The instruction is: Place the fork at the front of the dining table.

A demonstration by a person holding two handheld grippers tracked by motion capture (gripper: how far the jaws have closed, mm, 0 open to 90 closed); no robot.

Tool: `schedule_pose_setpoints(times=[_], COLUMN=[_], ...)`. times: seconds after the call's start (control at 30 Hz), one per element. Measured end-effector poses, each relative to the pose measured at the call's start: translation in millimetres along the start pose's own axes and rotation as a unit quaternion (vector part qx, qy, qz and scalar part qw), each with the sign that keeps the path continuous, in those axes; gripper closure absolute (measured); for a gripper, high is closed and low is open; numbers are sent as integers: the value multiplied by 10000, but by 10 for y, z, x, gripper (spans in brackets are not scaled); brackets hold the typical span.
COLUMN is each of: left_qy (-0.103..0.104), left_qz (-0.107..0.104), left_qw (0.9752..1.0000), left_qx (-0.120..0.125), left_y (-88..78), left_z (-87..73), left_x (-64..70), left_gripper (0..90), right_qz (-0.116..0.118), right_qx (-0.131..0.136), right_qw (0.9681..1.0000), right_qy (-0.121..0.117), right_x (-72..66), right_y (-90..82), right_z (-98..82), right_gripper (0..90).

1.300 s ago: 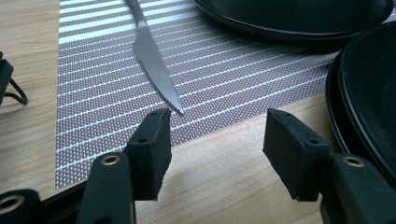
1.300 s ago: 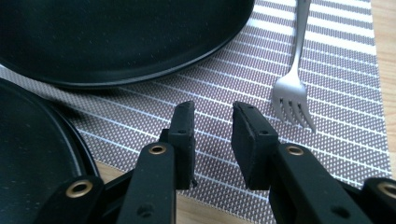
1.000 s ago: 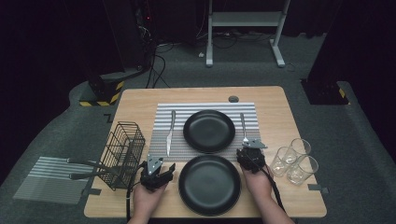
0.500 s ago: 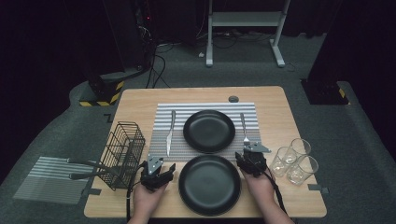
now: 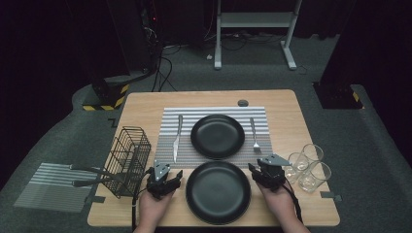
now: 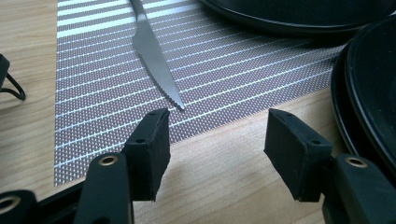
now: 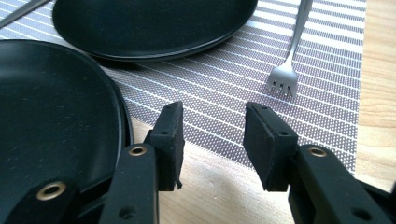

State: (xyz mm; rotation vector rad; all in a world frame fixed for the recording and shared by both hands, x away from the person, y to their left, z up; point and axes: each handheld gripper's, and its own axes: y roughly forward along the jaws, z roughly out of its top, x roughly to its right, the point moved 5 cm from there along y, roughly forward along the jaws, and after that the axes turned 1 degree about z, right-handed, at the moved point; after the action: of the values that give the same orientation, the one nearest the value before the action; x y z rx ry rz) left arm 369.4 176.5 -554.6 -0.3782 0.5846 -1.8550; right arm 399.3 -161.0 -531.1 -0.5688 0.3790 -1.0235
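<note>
A striped placemat (image 5: 170, 116) carries a knife (image 5: 177, 138) on its left, a black plate (image 5: 217, 136) in the middle and a fork (image 5: 254, 133) on its right. A second black plate (image 5: 218, 191) lies on the bare wood in front of the mat. Left of that plate, my left gripper (image 5: 166, 174) stands open over the mat's near edge, just short of the knife tip (image 6: 177, 100). To the plate's right, my right gripper (image 5: 262, 167) is open with nothing between its pads, and its jaws have just been opening. The fork tines (image 7: 282, 79) lie ahead of it.
A black wire basket (image 5: 128, 160) stands at the table's left edge, with utensil handles sticking out over the floor. Three clear glasses (image 5: 306, 165) are grouped at the right, close to my right hand. The wooden table (image 5: 291, 126) ends just behind both hands.
My right gripper has drawn back from the fork towards the table's front edge, and its jaws stand wider apart. The left gripper has stayed in place.
</note>
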Motion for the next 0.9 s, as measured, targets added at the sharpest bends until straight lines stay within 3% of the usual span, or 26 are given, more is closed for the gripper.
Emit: schedule_pose_setpoints(times=[0.03, 0.1, 0.17, 0.2, 0.33, 0.4, 0.43, 0.6, 0.83, 0.9], left_qy=[-8, -242, -50, -100, 31, -55, 54, -18, 102, 11], left_qz=[2, 54, 31, 61, 123, 170, 175, 235, 308, 323], left_qw=[10000, 9997, 10000, 9999, 9998, 9997, 9997, 9996, 9990, 9988], left_qx=[-31, 25, -50, -20, -172, -156, -176, -164, -318, -363], left_y=[-1, 12, 9, 16, 12, 17, 16, 29, 32, 38], left_z=[-2, -3, -5, -2, -12, -15, -12, -10, -25, -36], left_x=[-1, 22, 1, 9, 5, 22, 10, 18, 25, 48], left_gripper=[404, 401, 396, 394, 383, 383, 382, 379, 379, 378], right_qz=[19, 70, 139, 174, 254, 259, 240, 270, 306, 299], right_qx=[22, 98, 152, 194, 247, 304, 378, 513, 488, 482], right_qw=[10000, 9999, 9998, 9997, 9993, 9992, 9990, 9983, 9983, 9984], right_qy=[-10, -25, 4, 31, 117, 82, 5, -69, -32, -37], right_x=[-9, -20, -27, -26, -19, -16, -10, -23, 5, 10], right_y=[-17, -52, -72, -83, -120, -152, -167, -225, -271, -294], right_z=[-1, 0, -4, -14, -81, -81, -79, -61, -5, 9], right_gripper=[559, 539, 521, 518, 516, 514, 514, 536, 530, 531])
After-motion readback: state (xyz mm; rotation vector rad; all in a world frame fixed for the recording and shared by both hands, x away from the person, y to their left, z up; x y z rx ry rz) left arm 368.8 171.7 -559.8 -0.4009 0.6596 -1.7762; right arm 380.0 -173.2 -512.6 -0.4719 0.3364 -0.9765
